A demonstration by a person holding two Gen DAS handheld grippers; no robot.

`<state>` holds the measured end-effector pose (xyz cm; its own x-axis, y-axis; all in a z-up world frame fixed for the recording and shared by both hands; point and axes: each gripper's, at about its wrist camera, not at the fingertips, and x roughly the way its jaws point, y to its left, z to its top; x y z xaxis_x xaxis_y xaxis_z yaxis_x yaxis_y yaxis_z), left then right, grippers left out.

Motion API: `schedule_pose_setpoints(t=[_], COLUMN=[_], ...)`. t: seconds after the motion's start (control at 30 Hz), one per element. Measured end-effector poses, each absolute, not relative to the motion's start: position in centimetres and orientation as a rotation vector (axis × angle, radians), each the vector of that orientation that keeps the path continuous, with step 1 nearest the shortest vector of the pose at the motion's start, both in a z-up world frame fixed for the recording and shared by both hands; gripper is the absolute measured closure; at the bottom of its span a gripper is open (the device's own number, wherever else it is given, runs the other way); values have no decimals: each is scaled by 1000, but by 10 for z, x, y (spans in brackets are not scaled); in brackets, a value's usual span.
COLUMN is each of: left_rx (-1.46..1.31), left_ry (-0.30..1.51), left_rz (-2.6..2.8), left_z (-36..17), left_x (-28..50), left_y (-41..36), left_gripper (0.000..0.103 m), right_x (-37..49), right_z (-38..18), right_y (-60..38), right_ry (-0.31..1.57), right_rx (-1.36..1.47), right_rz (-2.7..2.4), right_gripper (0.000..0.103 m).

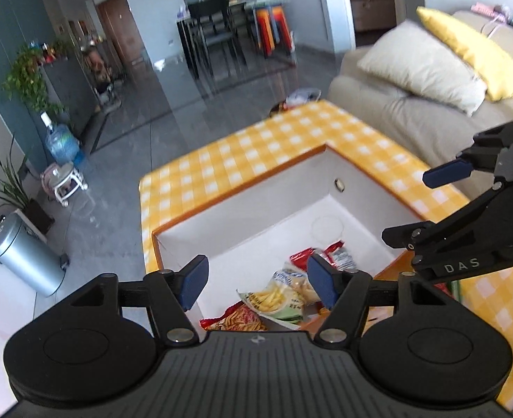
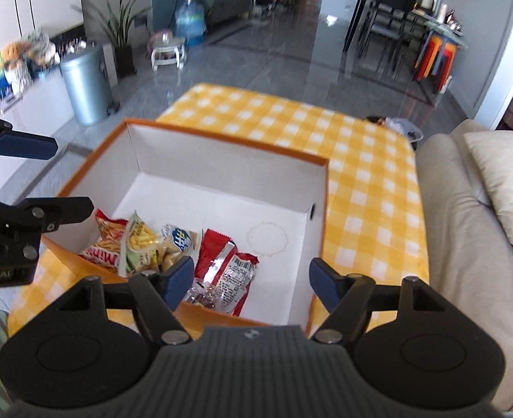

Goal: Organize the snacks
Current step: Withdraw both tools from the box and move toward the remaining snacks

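The snack packets (image 2: 173,254) lie in a loose pile on the white floor of an open orange-edged box (image 2: 228,153), gathered in the corner nearest the cameras. From the right wrist view they are a red-and-yellow packet of fries-like sticks (image 2: 108,244) printed with large letters that seem to begin "Mim", a green-and-white packet showing yellow sticks (image 2: 139,244), a pale packet with a blue logo (image 2: 180,240) too blurred to read, and a red-and-silver packet (image 2: 227,271) with small print and a barcode that cannot be made out.

The left tongs (image 1: 256,284) are spread wide above this pile, holding nothing, the blue pads (image 1: 195,280) clear of the packets. The right tongs (image 2: 246,280) are likewise wide apart and empty, hovering over the near edge of the box. In the left wrist view the right tongs' body carries the letters "DAS"; in the right wrist view the left tongs' body shows a partly cut-off "bot.AI".

The box stands on a desk covered with a yellow-and-white checked cloth (image 2: 361,160). Beside the desk is a beige sofa (image 2: 465,244) with a cream cushion (image 1: 420,66) and a yellow cushion (image 1: 472,52). Across the grey floor stand a silver bin (image 2: 85,87) and a blue water bottle (image 2: 190,21).
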<state>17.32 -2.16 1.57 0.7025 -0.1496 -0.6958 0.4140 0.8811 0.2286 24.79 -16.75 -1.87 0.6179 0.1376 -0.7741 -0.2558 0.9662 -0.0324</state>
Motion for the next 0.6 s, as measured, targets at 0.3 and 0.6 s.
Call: schedule_pose_setpoints(t=[0.3,0.6], left_rx=[381,228], left_ry=[673,798], left_rz=[-336,-344], left_z=[31,15], left_x=[122,82], left_y=[-21,-10], left_gripper=[18,20], right_x=[170,107], right_z=[-1,-17], right_y=[-187,-208], right_ry=[741,724], right_rx=[-35,75], right_rz=[193,155], right_gripper=[27,27])
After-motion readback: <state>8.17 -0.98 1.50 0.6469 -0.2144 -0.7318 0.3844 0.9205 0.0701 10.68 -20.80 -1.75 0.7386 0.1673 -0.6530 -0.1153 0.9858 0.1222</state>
